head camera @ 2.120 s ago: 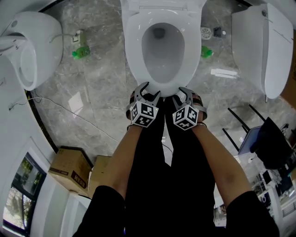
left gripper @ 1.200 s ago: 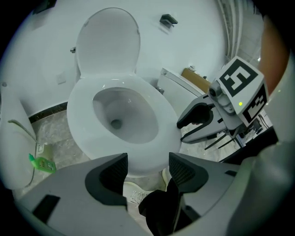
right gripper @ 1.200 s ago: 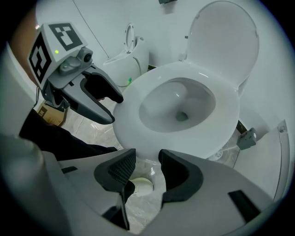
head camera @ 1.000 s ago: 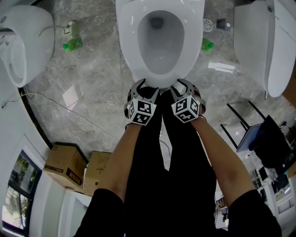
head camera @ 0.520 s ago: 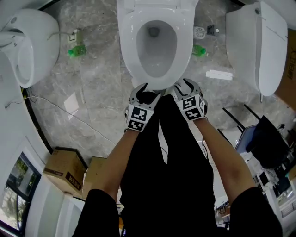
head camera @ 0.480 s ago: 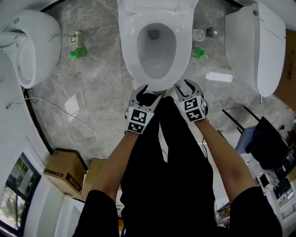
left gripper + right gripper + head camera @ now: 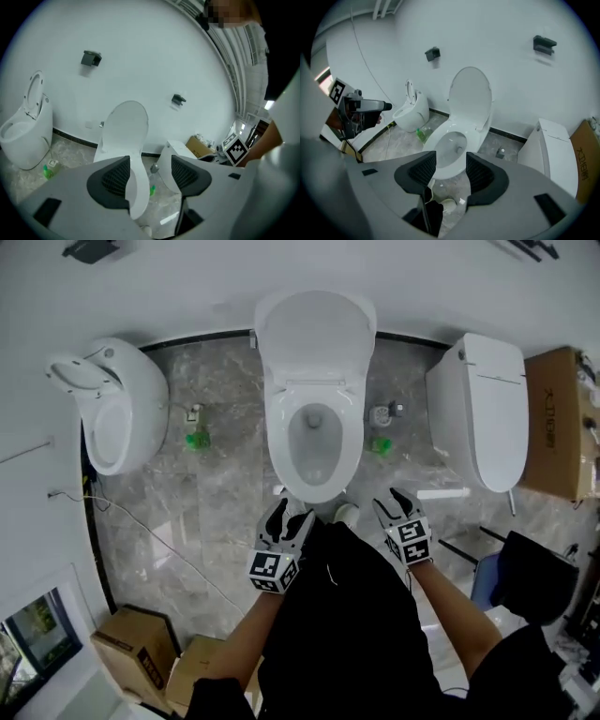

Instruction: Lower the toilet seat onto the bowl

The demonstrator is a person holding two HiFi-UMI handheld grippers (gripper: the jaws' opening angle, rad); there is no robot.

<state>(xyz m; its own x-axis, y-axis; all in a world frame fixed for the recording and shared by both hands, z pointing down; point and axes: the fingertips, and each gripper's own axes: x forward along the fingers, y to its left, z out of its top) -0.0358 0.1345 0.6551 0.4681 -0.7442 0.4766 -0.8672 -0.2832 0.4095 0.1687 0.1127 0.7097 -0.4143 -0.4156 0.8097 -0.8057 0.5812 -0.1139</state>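
Note:
The white toilet stands mid-frame in the head view, its seat (image 7: 281,442) lying flat on the bowl and its lid (image 7: 315,334) upright against the wall. My left gripper (image 7: 286,521) and right gripper (image 7: 392,502) hover apart in front of the bowl, touching nothing. In the left gripper view the left gripper (image 7: 149,176) is open, with the lid (image 7: 124,124) seen beyond it. The right gripper (image 7: 451,173) has just been opening and is open with nothing between its pads. Beyond it lie the seat (image 7: 432,139) and the lid (image 7: 471,98).
A second toilet (image 7: 117,404) with a raised seat stands at the left, and a closed one (image 7: 478,409) at the right. Green bottles (image 7: 197,440) sit on the marble floor. Cardboard boxes (image 7: 131,652) lie at the lower left, and a black chair (image 7: 534,577) stands at the lower right.
Both grippers have lifted up and away from the bowl's front rim. The head view has pulled back, and the raised lid and the wall now show.

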